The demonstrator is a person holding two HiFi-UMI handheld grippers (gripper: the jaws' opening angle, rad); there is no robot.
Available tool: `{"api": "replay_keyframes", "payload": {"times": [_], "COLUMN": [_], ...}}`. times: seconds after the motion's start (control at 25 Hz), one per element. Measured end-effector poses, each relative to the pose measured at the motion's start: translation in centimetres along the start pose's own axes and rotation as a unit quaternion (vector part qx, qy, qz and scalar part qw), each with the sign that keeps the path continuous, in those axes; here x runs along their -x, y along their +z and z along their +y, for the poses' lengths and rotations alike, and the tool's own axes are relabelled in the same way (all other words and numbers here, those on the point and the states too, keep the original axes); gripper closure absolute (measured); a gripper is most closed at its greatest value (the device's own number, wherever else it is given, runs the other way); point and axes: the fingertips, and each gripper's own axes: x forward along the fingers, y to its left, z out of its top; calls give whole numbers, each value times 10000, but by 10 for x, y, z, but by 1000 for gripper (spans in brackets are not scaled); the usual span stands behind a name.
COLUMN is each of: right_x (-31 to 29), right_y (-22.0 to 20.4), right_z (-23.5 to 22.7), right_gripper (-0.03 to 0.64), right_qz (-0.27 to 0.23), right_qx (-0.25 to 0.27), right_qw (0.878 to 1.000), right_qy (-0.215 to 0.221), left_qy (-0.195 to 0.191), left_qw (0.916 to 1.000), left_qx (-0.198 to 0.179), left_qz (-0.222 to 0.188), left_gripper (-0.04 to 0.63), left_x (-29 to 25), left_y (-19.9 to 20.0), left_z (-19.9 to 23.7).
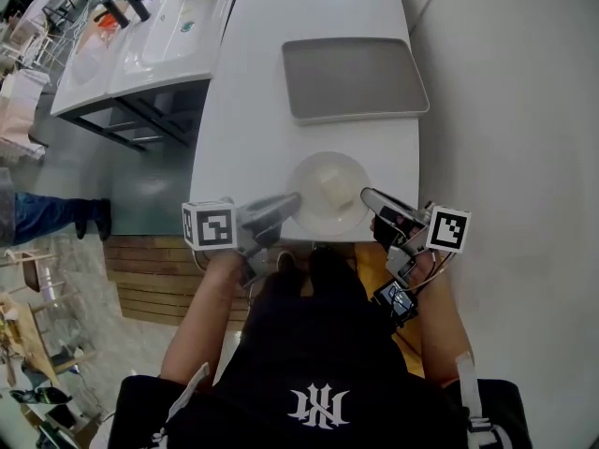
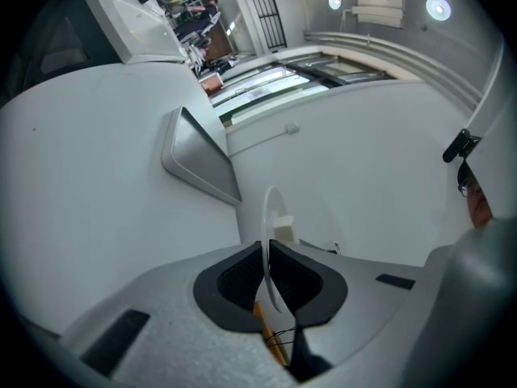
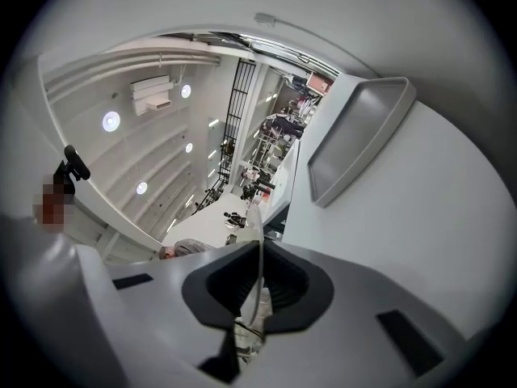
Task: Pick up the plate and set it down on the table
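Lowering the white plate (image 1: 328, 193), clamped on opposite rims between the left tongs (image 1: 288, 201) and right tongs (image 1: 369, 195), likely calls for matched, level descent onto the bench (image 1: 243, 110), short of the grey tray (image 1: 354, 78) ahead.

I see the right gripper (image 3: 260, 259) at lower centre, jaws clamped on the plate (image 3: 259, 223). The plate is edge-on, a thin vertical line with a dark pad pressed on each face. A grey tray (image 3: 355, 140) lies on the white table (image 3: 440, 241) at upper right, well apart from the plate. Round lights (image 3: 111, 120) at upper left.
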Motion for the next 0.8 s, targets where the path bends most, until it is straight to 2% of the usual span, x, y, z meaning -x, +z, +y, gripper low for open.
{"api": "replay_keyframes", "payload": {"times": [0.48,0.8], "right_x": [-26,-17], "right_y": [30,30], "right_z": [-66,-86], "right_gripper": [603,603], "right_qz": [392,492], "right_qx": [-767,-938], "right_qw": [9963,9941], "right_qy": [-62,-237], "left_qy": [417,873], "left_qw": [9991,9958], "left_qx": [96,-224], "left_qz": [-70,184], "left_gripper": [580,564], "left_x": [-35,-50], "left_y": [28,17], "left_z": [46,59]}}
